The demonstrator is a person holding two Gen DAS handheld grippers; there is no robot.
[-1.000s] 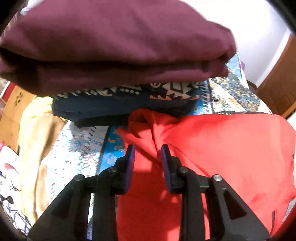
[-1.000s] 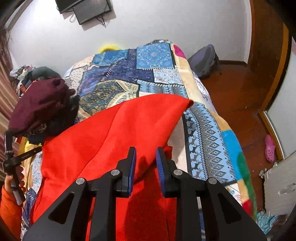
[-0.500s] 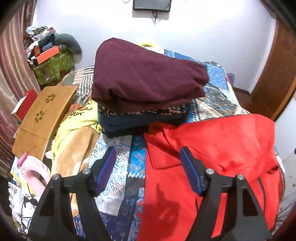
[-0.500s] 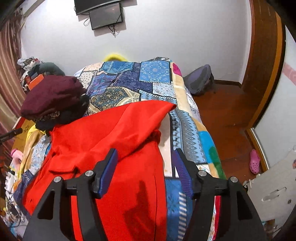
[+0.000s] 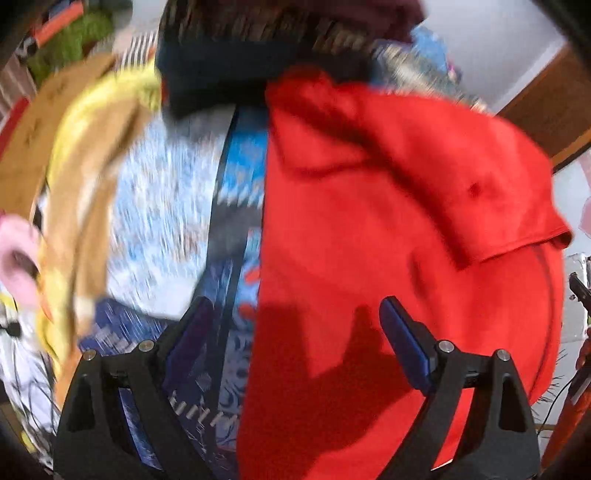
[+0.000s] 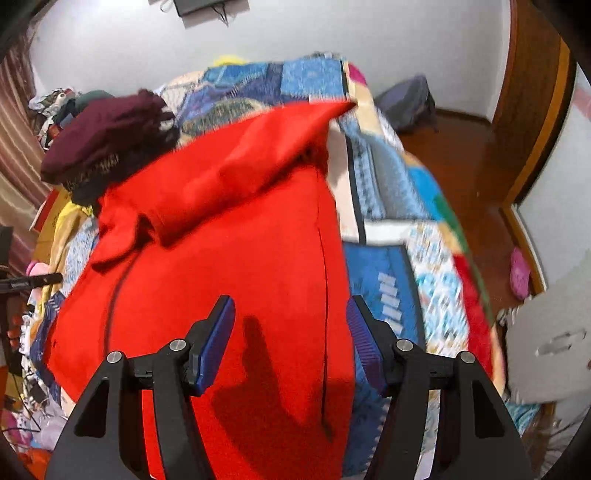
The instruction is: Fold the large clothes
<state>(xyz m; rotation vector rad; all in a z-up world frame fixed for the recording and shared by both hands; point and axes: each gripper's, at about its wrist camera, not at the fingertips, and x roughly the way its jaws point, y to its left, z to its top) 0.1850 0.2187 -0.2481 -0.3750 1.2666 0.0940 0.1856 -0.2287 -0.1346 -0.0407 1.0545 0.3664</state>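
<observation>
Red garment (image 6: 229, 258), centre frame on patchwork bedspread (image 6: 402, 266): far part apparently folded over, lengthwise folds outstanding; left gripper (image 5: 295, 321) just opened wide, right gripper (image 6: 290, 314) parted, both empty; folded stack (image 6: 107, 136) upper left.

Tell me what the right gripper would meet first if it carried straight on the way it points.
Most likely the red garment spread on the patchwork bedspread. The right gripper is open, empty, angled down above the cloth's lower part; depth is unclear.

Patchwork bedspread (image 6: 388, 266) across the bed, grey backpack (image 6: 406, 99) on the far wooden floor (image 6: 465, 177), pink slipper (image 6: 519, 273) right, wall-mounted screen (image 6: 210, 5), striped curtain (image 6: 14, 122) left
</observation>
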